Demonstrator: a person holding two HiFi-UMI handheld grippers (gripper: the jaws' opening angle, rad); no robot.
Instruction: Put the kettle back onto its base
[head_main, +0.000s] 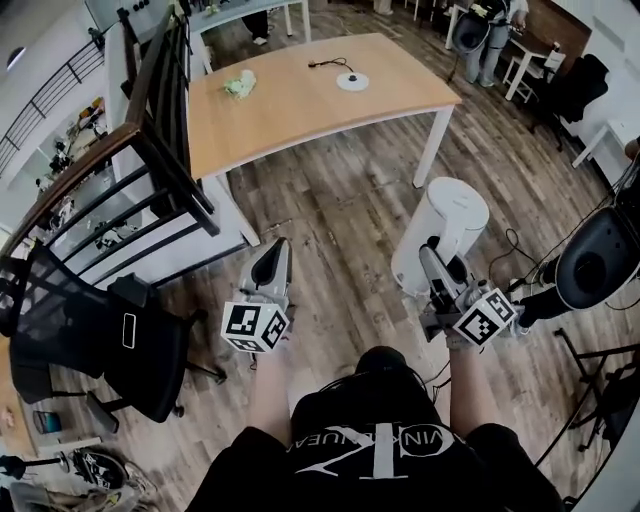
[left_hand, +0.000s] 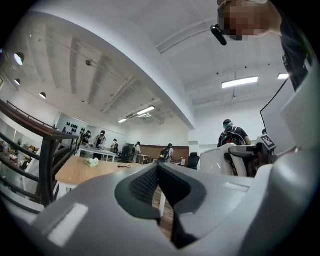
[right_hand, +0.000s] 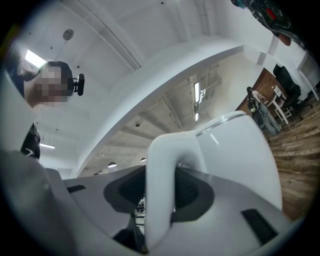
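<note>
Open floor (head_main: 330, 230) up to table (head_main: 300, 120); base (head_main: 351, 81) clear on near side; cloth (head_main: 240, 85) well left; rack (head_main: 165, 150) crowds left

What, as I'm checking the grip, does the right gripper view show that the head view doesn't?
Only the right gripper view: the right gripper's jaws clamped on the handle of the white kettle. Only the head view: the round base on the wooden table, with the kettle off it, and the left gripper, shut and empty. Both: the kettle held by the right gripper.
</note>
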